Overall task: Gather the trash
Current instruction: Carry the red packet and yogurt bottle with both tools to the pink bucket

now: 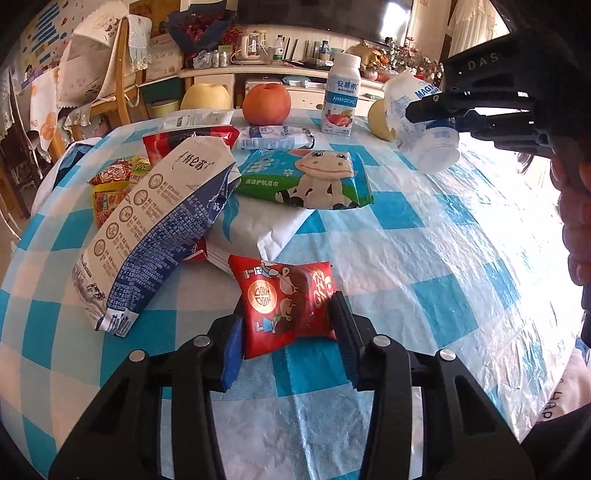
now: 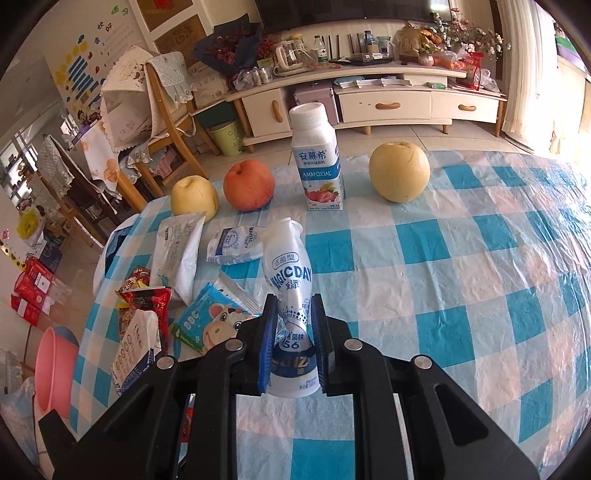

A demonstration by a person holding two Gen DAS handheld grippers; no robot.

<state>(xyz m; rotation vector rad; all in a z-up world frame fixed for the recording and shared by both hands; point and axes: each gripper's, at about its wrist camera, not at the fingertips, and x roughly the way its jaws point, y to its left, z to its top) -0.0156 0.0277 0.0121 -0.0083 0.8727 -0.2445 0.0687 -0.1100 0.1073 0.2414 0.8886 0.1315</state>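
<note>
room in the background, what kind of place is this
Most likely a home living room: a long TV cabinet under a dark screen, cloth-draped wooden chairs, and a checked tablecloth.

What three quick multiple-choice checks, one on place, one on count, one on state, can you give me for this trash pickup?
1. Where does the upright yogurt bottle stand?
A. Between the red apple and the large yellow pear
B. On the green wet-wipes pack
C. Inside the pink bin

2. How many whole fruits are on the table?
A. One
B. Three
C. Five

3. What is the right hand-held gripper doing?
A. Open over bare cloth
B. Shut on the crushed white bottle
C. Shut on the red apple

Answers: 1 A, the right wrist view shows it between those two fruits. 2 B, two yellow pears and one red apple. 3 B, both pads press the crushed bottle's sides, lifted off the cloth.
</note>
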